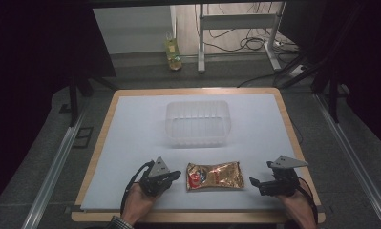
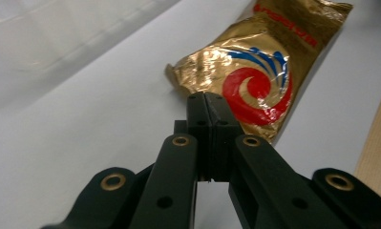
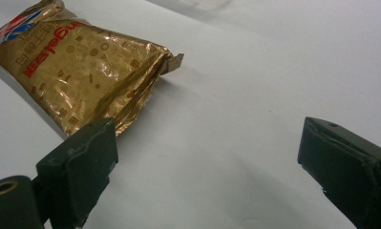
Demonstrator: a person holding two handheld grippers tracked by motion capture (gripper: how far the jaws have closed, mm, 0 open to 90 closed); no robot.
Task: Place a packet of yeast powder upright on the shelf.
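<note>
the gold snack packet (image 1: 213, 175) lies flat on the white table sheet (image 1: 131, 138) between both tools, long axis running left to right; the left gripper (image 1: 175, 175) — jaws pressed together, empty — sits nearer its end; the right gripper (image 1: 254, 182) stands spread, farther off.

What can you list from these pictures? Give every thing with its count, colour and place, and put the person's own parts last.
Snack packet: one, gold with a red and blue swirl, lying flat near the table's front edge, between the two grippers.
Plastic tub: one, clear, mid-table behind the packet.
White sheet: one, covering most of the table top.
Table: one, light wood edge around the sheet.
Bottle: one, yellowish, on the floor beyond the table.
Left gripper: one, black, jaws shut, tips at the packet's near edge.
Right gripper: one, black, jaws open, right of the packet.
Hands: two, at the bottom edge.
</note>
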